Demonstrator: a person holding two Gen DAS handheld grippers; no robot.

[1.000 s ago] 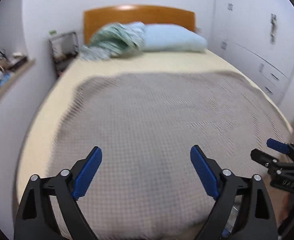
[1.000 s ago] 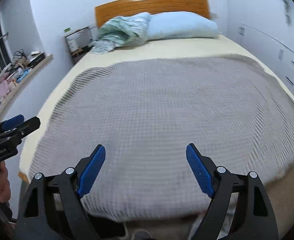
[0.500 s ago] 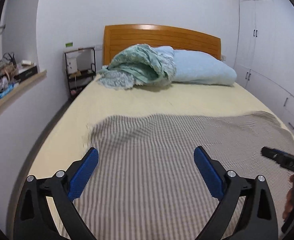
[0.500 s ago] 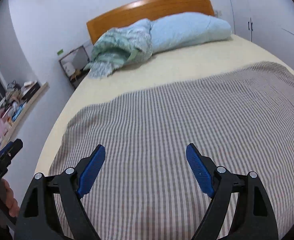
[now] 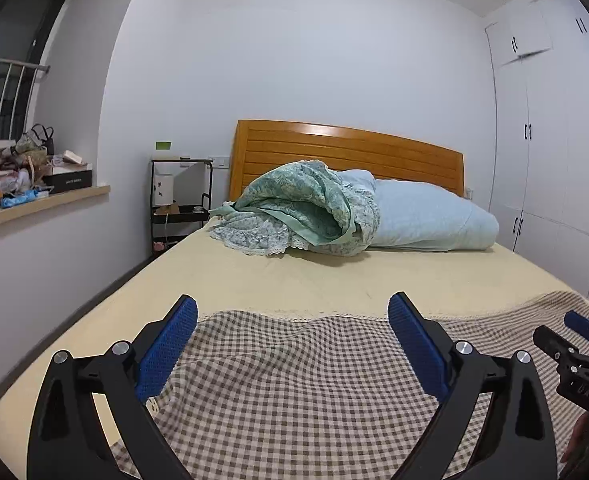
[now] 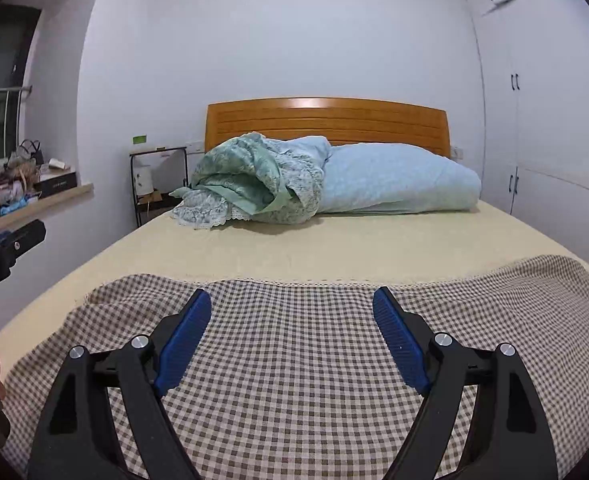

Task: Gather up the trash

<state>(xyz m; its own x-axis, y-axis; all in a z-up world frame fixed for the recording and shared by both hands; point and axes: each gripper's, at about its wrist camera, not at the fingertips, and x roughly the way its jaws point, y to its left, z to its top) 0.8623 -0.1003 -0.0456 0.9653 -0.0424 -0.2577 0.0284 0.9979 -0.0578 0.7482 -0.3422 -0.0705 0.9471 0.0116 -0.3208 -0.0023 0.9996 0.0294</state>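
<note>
Your left gripper (image 5: 292, 344) and right gripper (image 6: 292, 336) both gape wide over the checked blanket (image 6: 302, 360), gripping nothing. No trash shows on the bed (image 5: 294, 276), so its place and long axis can't be told.

Even, soft indoor light; glare streak on headboard (image 5: 346, 130); sharp focus; strong fisheye bending, dark corners.

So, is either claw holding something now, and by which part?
Nothing is held. The left claw and the right claw are both open above the blanket.
</note>
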